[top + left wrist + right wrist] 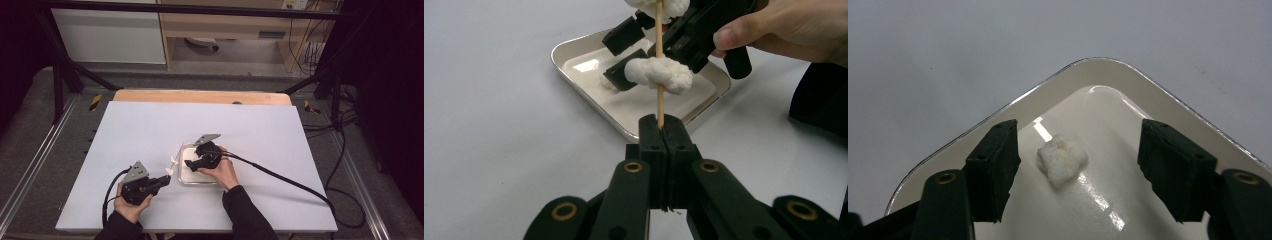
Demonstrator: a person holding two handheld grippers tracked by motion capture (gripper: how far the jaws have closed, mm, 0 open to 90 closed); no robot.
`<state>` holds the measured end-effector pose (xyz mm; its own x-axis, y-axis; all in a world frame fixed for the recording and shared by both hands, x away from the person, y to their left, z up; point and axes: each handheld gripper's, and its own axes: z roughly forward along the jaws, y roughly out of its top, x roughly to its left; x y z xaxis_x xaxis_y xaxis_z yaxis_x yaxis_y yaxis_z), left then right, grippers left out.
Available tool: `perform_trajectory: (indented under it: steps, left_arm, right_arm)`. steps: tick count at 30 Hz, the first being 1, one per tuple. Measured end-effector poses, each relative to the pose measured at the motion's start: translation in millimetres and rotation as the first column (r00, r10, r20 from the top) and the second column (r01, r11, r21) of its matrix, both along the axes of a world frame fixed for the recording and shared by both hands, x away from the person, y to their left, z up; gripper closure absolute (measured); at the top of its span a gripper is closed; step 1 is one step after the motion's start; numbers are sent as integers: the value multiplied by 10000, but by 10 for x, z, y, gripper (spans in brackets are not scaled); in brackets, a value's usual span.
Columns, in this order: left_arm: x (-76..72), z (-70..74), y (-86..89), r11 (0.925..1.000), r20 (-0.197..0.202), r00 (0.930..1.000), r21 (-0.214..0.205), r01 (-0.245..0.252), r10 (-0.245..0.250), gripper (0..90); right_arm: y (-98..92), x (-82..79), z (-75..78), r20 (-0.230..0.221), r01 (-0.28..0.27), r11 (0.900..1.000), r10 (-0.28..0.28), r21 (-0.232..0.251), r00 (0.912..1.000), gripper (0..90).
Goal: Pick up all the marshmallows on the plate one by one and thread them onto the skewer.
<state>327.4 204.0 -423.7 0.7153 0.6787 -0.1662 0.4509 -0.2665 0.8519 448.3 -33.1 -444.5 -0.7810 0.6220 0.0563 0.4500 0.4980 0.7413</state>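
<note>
Clearly the right gripper (1078, 172), jaws apart, straddles a small white marshmallow-like lump (1062, 159) in the shallow white metal-rimmed tray (998, 117). Off-centre closing could skid it away (glossy floor), while the left gripper (663, 131) clamps the thin wooden skewer (659, 65).

A white table top (150, 135) fills the middle of the high view, with a strip of bare wood (200, 96) along its far edge. Black frame bars (65, 65) cross the top and slant down at upper left and upper right. Grey floor (30, 115) lies on both sides. Behind, at upper left, stands a white cabinet (107, 35); at top centre a wooden desk (225, 25), with what may be a chair's castor (202, 44) beneath it. Cables (312, 50) hang at upper right. The right edge is dark.
</note>
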Motion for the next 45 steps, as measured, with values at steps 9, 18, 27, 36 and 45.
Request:
perform_trajectory:
  steps: [9, 18, 27, 36, 45]
  left_arm:
    - [0, -4, -8, 10000, -9, 10000, 45, 48, -48, 887]
    - [-2, -6, -16, 10000, -1, 10000, 45, 54, -54, 887]
    - [-3, -9, -22, 10000, -2, 10000, 40, 83, -83, 887]
    - [-11, -4, -27, 9999, 23, 9999, 71, 141, -141, 887]
    - [-22, -5, -56, 9997, 49, 9997, 32, 254, -255, 887]
  right_arm:
    - [7, 0, -44, -40, -305, 9992, 304, -260, 9995, 502]
    - [7, -13, -50, 183, -752, 9964, 759, -381, 9969, 601]
    - [2, -13, -47, 179, -766, 9964, 773, -369, 9968, 701]
    - [-58, -42, 98, 227, -702, 9975, 703, -80, 9973, 729]
    - [-237, -185, 442, 485, -887, 9929, 851, 790, 9952, 740]
